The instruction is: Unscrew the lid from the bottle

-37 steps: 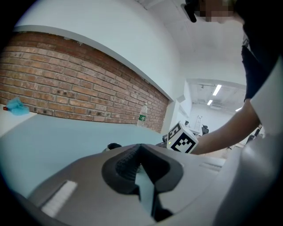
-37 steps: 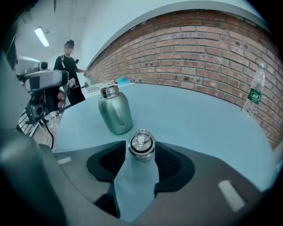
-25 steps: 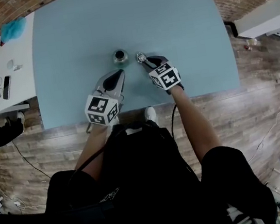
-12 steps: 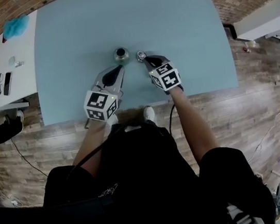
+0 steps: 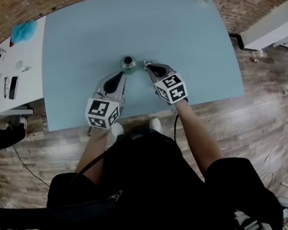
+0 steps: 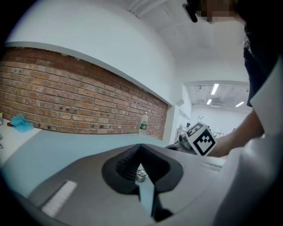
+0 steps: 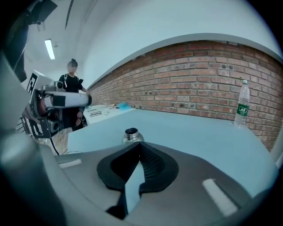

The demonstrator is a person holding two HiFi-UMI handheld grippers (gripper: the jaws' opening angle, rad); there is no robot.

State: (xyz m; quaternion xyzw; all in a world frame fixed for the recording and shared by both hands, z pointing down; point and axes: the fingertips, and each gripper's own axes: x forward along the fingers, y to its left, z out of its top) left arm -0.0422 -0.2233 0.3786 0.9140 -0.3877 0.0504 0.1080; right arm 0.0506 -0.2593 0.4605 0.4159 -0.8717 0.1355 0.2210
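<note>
My head camera looks steeply down on my left hand-held gripper [image 5: 122,73] and right hand-held gripper [image 5: 148,65]. Each one's own close camera faces along its jaws, and both share the brick wall [image 6: 66,101] ahead.

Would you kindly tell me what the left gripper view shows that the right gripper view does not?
Only the left gripper view: the right gripper with its marker cube, and the arm holding it. Only the right gripper view: the left gripper, a person standing behind it, and the steel bottle with its open mouth. Both: the brick wall, blue table, plastic water bottle, and that view's own tongs shut on nothing; the right ones have just closed.
</note>
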